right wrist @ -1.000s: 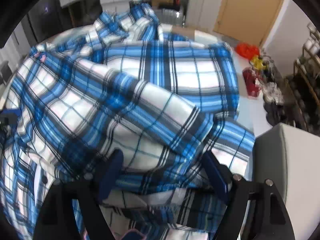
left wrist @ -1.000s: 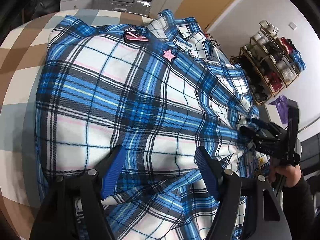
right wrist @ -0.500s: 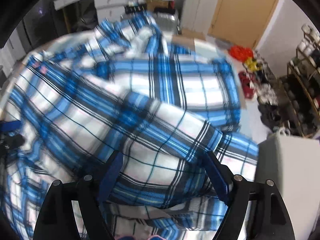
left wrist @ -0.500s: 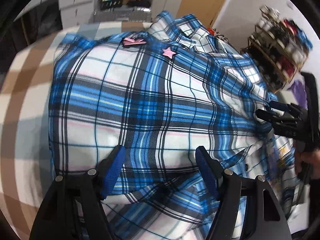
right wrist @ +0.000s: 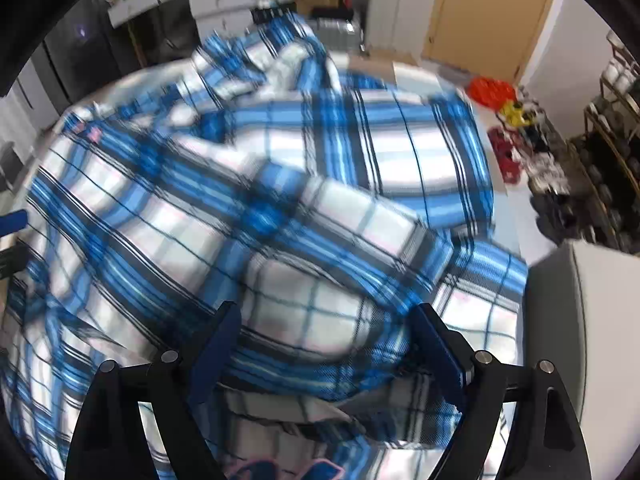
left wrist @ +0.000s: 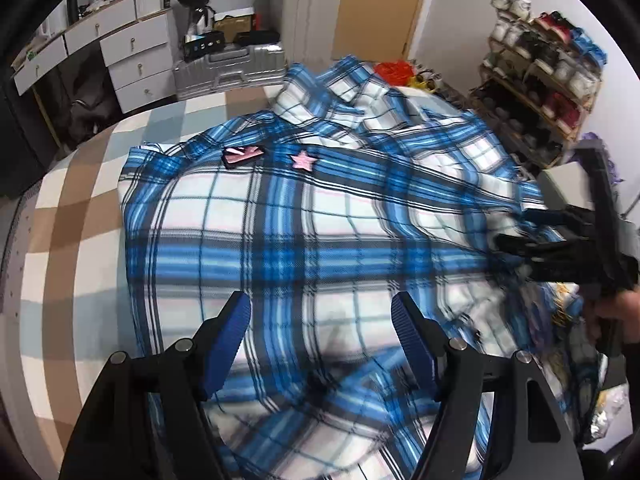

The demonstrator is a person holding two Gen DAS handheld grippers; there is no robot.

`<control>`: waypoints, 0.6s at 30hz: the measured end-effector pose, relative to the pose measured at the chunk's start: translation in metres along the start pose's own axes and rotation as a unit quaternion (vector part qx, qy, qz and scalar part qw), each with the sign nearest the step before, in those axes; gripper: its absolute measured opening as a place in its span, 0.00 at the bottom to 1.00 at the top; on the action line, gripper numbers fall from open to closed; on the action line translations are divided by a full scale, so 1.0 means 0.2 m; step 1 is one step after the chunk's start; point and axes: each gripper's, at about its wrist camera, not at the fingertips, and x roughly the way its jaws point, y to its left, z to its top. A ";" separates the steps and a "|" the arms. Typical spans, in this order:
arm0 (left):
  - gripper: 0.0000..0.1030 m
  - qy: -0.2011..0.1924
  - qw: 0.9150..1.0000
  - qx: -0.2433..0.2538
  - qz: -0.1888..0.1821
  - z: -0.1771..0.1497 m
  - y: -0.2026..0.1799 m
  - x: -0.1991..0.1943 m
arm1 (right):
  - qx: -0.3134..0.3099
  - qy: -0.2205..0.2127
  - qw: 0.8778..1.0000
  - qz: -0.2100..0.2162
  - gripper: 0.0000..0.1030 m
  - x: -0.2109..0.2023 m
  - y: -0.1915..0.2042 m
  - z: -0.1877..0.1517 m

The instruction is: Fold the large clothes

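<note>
Lifted and rolled since the earlier view: left gripper (left wrist: 320,332), now showing more checked bedcover (left wrist: 76,208) left of the plaid shirt (left wrist: 312,220). Shirt spread on the bedcover, collar at the far end, star patch (left wrist: 303,159) near it. Left jaws spread above the cloth, pinching nothing. Right gripper (right wrist: 326,342) jaws opening, bulged fold between them, not pressed. Recommended: clear both tongs, flatten the bulge, then regrip an edge.

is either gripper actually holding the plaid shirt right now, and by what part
Neither. The left gripper stands open over the plaid shirt, its fingers off the cloth. The right gripper is opening astride a folded bulge of it.
</note>
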 end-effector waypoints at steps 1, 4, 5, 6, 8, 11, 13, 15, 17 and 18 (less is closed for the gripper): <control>0.67 0.010 1.000 -0.007 0.006 0.00 0.01 0.04 | -0.002 -0.013 1.000 0.001 0.84 -0.02 0.01 0.01; 0.67 0.050 0.998 -0.031 0.001 -0.02 0.07 0.18 | -0.007 -0.027 1.000 0.005 0.85 -0.02 0.04 0.03; 0.66 0.054 0.998 -0.034 -0.002 -0.02 0.07 0.20 | -0.008 -0.017 1.000 0.009 0.85 0.01 0.05 0.03; 0.67 0.049 0.998 -0.033 -0.003 -0.02 0.08 0.21 | -0.006 -0.005 1.000 0.005 0.85 0.05 0.06 0.02; 0.67 0.058 0.998 -0.034 -0.007 -0.01 0.09 0.22 | 0.001 0.002 1.000 0.001 0.90 0.11 0.07 -0.01; 0.67 0.057 0.994 -0.085 -0.042 0.03 0.15 0.16 | -0.002 0.017 1.000 0.013 0.95 0.10 0.08 -0.02; 0.67 0.053 0.990 -0.107 -0.078 0.10 0.15 0.09 | 0.024 0.014 0.998 0.060 0.94 0.04 0.05 -0.03; 0.67 0.047 0.991 -0.104 -0.075 0.21 0.13 0.02 | 0.070 -0.012 0.992 0.108 0.95 -0.06 -0.01 -0.06; 0.67 0.027 0.994 -0.084 -0.069 0.37 0.08 -0.06 | 0.099 -0.028 0.986 0.133 0.95 -0.13 -0.06 -0.07; 0.67 0.019 0.995 -0.077 -0.061 0.45 0.06 -0.07 | 0.112 -0.036 0.984 0.138 0.95 -0.17 -0.09 -0.06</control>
